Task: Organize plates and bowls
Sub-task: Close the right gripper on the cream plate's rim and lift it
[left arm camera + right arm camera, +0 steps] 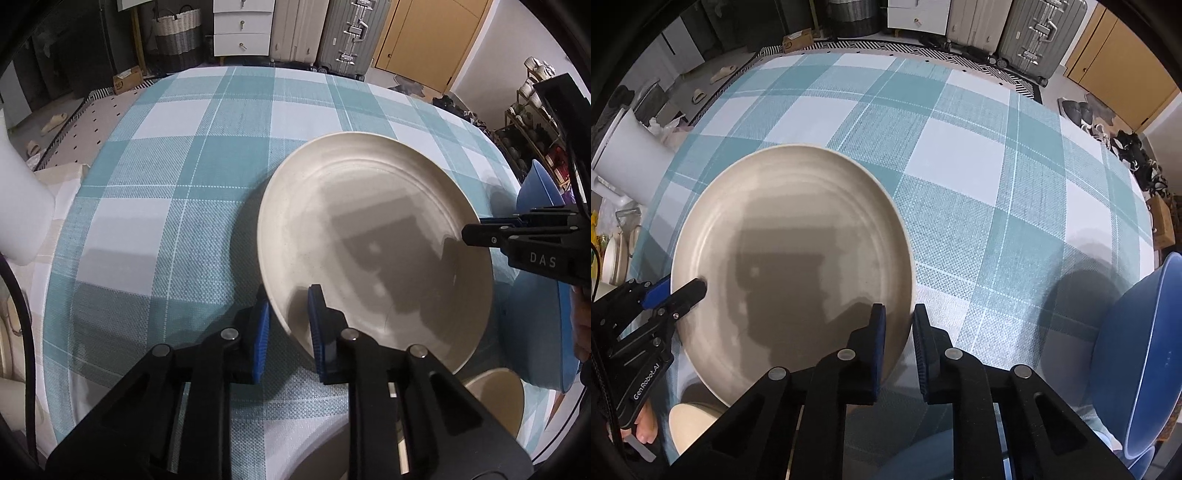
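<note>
Left wrist view has the left gripper point(288, 332) at the bottom centre, its blue pads clamped on the near rim of a large cream plate point(373, 236), one pad outside the rim and one inside. That plate fills the middle right of the frame over a teal and white checked tablecloth point(166, 177). At the right edge the right gripper point(476, 229) is closed on the plate's far rim, with a blue bowl point(539, 188) just behind it. A second cream dish point(495, 395) peeks out at lower right. Right wrist view repeats this from the other side: the right gripper point(899, 332) pinches the plate point(790, 240) rim at bottom centre, the left gripper point(679, 291) grips it at the left, and the blue bowl point(1141, 354) sits at lower right. Suitcases point(332, 29) and white drawers point(243, 26) stand along the top.
</note>
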Demonstrator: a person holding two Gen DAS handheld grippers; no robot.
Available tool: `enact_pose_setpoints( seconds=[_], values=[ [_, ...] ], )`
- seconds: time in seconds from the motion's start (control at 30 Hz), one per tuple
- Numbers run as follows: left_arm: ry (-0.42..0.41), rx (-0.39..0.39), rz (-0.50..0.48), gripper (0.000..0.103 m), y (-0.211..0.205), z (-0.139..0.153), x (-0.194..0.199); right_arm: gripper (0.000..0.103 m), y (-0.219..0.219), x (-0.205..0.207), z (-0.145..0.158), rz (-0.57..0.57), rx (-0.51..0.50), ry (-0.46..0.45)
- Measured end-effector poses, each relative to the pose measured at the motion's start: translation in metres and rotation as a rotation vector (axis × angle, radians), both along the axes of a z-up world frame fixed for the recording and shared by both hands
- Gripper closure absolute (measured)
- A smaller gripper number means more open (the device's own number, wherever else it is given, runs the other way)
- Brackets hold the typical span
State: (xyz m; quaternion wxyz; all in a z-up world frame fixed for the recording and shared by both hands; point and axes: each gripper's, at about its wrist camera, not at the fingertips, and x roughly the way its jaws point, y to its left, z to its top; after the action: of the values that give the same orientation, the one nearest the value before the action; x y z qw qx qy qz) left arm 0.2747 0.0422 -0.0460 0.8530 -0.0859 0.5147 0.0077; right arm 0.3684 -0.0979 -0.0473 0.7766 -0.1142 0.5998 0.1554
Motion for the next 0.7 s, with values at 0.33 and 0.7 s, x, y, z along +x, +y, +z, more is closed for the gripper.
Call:
enact_pose_setpoints(
  seconds=[0.33,0.7],
  values=[
    [-0.043,0.016,0.019,0.086,0.003,0.017,-0.003,0.088,0.004,0.002,0.013,-0.018,0.032,-0.042],
    [-0.092,0.019,0.033,0.086,0.004,0.046,-0.018,0.088,0.003,-0.011,0.040,-0.017,0.052,-0.088]
  ],
)
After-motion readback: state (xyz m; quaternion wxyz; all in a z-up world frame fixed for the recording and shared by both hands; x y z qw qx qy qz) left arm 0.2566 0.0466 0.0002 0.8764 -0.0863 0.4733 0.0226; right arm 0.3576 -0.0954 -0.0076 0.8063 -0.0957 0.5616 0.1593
